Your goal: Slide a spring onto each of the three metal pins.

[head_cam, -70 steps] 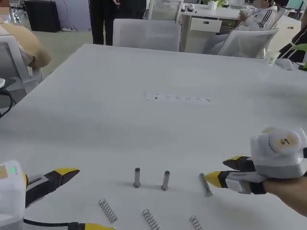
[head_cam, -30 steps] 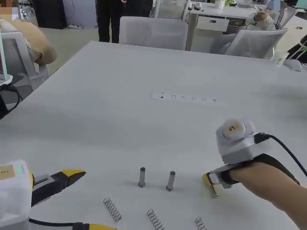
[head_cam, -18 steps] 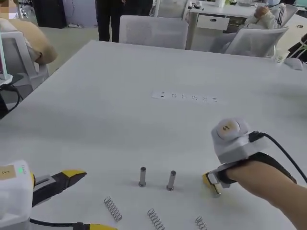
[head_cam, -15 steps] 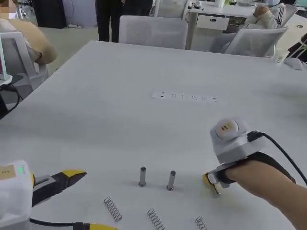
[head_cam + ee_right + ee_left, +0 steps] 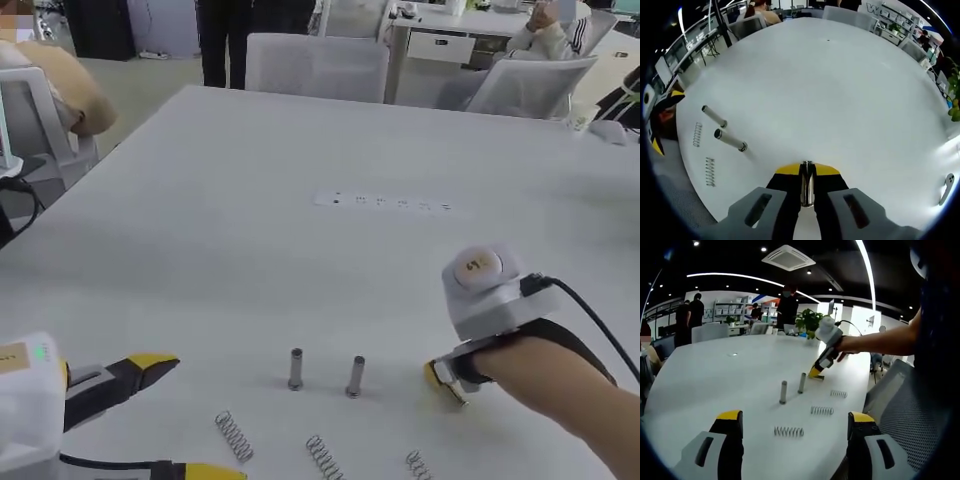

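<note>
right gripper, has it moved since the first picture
Yes. The right gripper has swung left, closer to the nearer upright pin, and its fingers, open before, are now shut on the third pin.

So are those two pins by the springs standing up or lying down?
Standing up. The left pin and the middle pin both rise straight off the table, bases down.

Right gripper (image 5: 807,169), open before, now tight around the rightmost pin (image 5: 807,186).
</note>
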The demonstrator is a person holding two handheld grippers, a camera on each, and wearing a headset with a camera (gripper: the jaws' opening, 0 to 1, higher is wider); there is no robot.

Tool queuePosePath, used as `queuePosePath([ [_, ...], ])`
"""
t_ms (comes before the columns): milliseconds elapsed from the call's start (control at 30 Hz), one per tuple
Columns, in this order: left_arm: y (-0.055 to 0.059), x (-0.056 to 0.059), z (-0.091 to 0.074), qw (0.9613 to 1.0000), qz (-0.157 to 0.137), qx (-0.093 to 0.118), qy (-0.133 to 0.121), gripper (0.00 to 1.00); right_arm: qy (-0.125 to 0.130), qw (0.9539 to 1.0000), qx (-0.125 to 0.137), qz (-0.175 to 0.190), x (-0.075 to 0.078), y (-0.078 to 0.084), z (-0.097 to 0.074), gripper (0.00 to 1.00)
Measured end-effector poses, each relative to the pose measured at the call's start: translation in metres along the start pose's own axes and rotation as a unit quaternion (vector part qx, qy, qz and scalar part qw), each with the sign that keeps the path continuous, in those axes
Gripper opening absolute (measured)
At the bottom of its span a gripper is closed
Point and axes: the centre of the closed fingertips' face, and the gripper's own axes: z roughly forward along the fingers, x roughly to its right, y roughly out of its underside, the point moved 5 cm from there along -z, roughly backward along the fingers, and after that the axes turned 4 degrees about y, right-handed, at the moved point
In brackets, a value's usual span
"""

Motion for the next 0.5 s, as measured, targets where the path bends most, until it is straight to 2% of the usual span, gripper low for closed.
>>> queuePosePath([
  [300, -0.002, 0.001, 0.003, 1.0000, 0.004, -0.001, 0.006, 0.83, -0.006, 0.9997, 0.024, 0.002, -0.003, 0.000, -0.017, 0.05],
  [500, -0.004, 0.002, 0.004, 0.9999, 0.007, -0.001, 0.009, 0.82, -0.009, 0.9986, 0.052, 0.003, -0.007, -0.001, -0.030, 0.05],
])
